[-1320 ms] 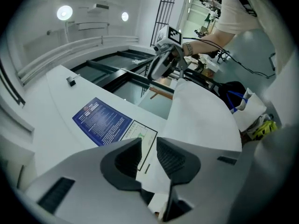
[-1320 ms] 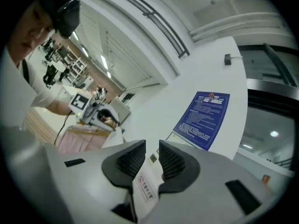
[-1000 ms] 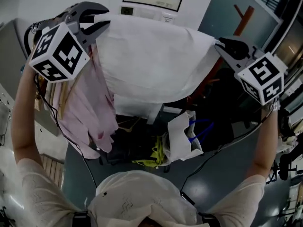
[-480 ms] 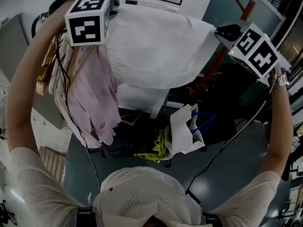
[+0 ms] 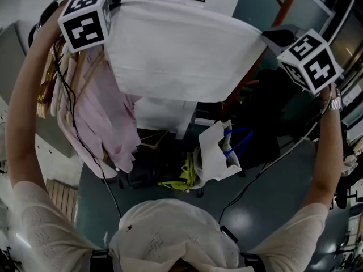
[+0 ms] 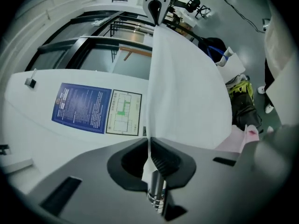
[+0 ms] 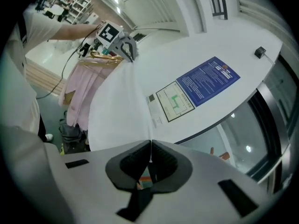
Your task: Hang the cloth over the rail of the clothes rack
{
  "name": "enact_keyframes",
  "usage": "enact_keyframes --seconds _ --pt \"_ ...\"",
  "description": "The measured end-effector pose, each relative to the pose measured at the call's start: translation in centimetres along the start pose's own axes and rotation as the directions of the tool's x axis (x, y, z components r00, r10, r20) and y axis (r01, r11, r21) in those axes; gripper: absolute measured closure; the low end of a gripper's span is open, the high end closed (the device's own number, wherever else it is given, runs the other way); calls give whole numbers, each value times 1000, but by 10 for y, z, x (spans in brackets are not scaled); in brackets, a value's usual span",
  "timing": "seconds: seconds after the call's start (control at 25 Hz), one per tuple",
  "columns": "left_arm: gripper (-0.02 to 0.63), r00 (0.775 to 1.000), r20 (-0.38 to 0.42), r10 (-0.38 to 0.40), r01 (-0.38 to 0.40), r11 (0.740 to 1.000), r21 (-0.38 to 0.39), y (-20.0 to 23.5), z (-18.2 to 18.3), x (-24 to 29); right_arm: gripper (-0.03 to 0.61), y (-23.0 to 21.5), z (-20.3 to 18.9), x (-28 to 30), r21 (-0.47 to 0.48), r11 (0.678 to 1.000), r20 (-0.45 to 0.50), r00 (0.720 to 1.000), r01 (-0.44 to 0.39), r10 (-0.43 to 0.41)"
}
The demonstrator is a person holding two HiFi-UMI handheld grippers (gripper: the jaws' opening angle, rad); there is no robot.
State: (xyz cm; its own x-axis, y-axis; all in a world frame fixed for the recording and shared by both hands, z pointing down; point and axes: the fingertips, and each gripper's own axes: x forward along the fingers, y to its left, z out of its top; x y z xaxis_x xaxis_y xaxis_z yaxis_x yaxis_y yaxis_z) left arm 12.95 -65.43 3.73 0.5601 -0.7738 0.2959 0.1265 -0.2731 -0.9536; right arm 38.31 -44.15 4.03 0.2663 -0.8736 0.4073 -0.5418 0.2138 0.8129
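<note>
1. Since a second ago both hands have swung up and apart, so the white cloth [image 5: 181, 55] hangs flatter, held in the air beside the pink garments [image 5: 105, 118].
2. The left gripper [image 6: 149, 148] has its jaws pinched on one top corner. The right gripper [image 7: 150, 155] jaws have just been closing, and they're now clamped on the other corner.
3. It looks light, thin and floppy, so I'd hold it by the corners and keep it taut.

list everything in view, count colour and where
white cloth: one, white, spread between both grippers
garments: several, pale pink, hanging at left
bag: one, white with blue handles, low at centre
poster: one, blue, on the wall
floor plan: one, white and green, beside the poster
post: one, reddish brown, upper right
left gripper: one, black, shut on a cloth corner
right gripper: one, black, jaws just closed on the other corner
</note>
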Motion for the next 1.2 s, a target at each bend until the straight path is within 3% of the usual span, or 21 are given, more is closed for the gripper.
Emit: enact_keyframes --seconds 0.2,0.36,0.6,0.68,0.8,0.92,1.04,1.12,1.2 --pt "584 997 10 72 -73 994 83 -1 1 -1 554 5 1 6 -118 991 10 998 70 -69" --pt "584 984 9 180 -180 976 127 9 -5 -1 552 5 2 2 -119 990 42 996 81 -76" --pt "584 963 22 269 -270 959 83 18 -9 -1 554 -4 7 -8 -72 990 85 990 121 -115" --pt "584 925 29 379 -380 923 58 29 -13 -7 554 -8 7 -12 -54 988 96 986 145 -140" --pt "594 848 65 526 -526 850 -19 47 -20 -25 554 -17 5 -21 -14 972 117 966 233 -230" --pt "601 791 136 597 -567 798 -203 50 -23 -52 557 -13 16 -43 75 950 247 917 303 -312" --pt "601 730 228 644 -502 732 -462 33 -14 -86 558 24 40 -65 158 959 461 842 234 -281" --pt "601 708 290 644 -404 706 -582 9 0 -97 558 57 51 -66 208 969 553 801 132 -228" --pt "601 661 366 655 -290 673 -681 -19 21 -103 558 87 61 -56 289 957 615 762 21 -202"
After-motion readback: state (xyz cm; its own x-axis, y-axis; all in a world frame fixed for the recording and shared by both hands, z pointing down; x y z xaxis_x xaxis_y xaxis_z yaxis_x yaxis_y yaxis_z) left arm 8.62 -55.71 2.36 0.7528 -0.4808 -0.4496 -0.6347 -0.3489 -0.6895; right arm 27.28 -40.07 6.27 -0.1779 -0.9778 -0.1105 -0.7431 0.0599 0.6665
